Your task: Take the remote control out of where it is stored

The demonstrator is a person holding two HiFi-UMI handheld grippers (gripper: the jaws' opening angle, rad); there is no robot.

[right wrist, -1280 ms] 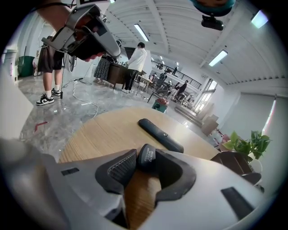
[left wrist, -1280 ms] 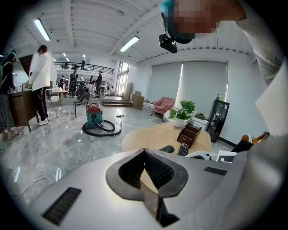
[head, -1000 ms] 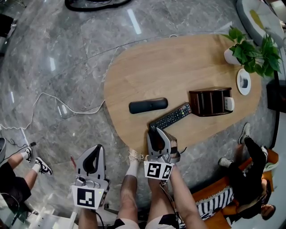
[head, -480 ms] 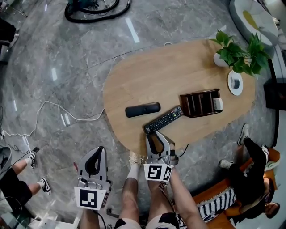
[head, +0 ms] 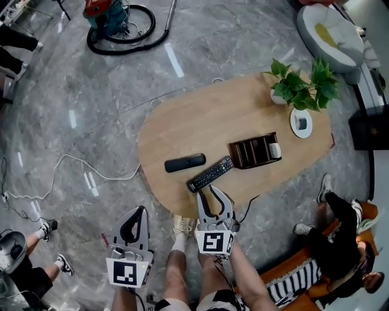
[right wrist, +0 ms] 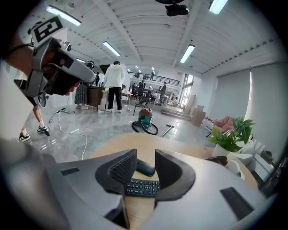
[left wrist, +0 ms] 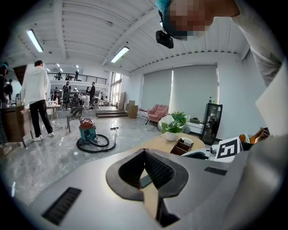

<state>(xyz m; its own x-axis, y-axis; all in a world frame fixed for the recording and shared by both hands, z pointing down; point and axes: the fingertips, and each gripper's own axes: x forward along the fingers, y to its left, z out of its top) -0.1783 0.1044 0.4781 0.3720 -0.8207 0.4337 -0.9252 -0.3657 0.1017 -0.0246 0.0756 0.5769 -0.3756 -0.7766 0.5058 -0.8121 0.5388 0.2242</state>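
A black remote with buttons (head: 209, 174) lies slanted on the oval wooden table (head: 200, 121), its far end by a dark brown holder (head: 254, 151). A white remote (head: 275, 150) stands in the holder's right end. A smooth black remote (head: 185, 163) lies to the left. My right gripper (head: 211, 189) hangs open just short of the buttoned remote's near end, holding nothing. In the right gripper view, the buttoned remote (right wrist: 143, 187) shows between the parted jaws of the gripper (right wrist: 145, 158). My left gripper (head: 138, 210) is shut and empty over the floor, left of the table. In the left gripper view its tips (left wrist: 144, 152) meet.
A potted plant (head: 298, 85) and a small white dish (head: 301, 123) stand at the table's far right. A vacuum cleaner with hose (head: 112, 18) is on the marble floor behind. A white cable (head: 73, 161) trails left of the table. A person (head: 337, 225) sits at the right.
The view has pulled back and up from the table. My right gripper has drawn away from the buttoned remote's near end. The remotes and the holder stay in place.
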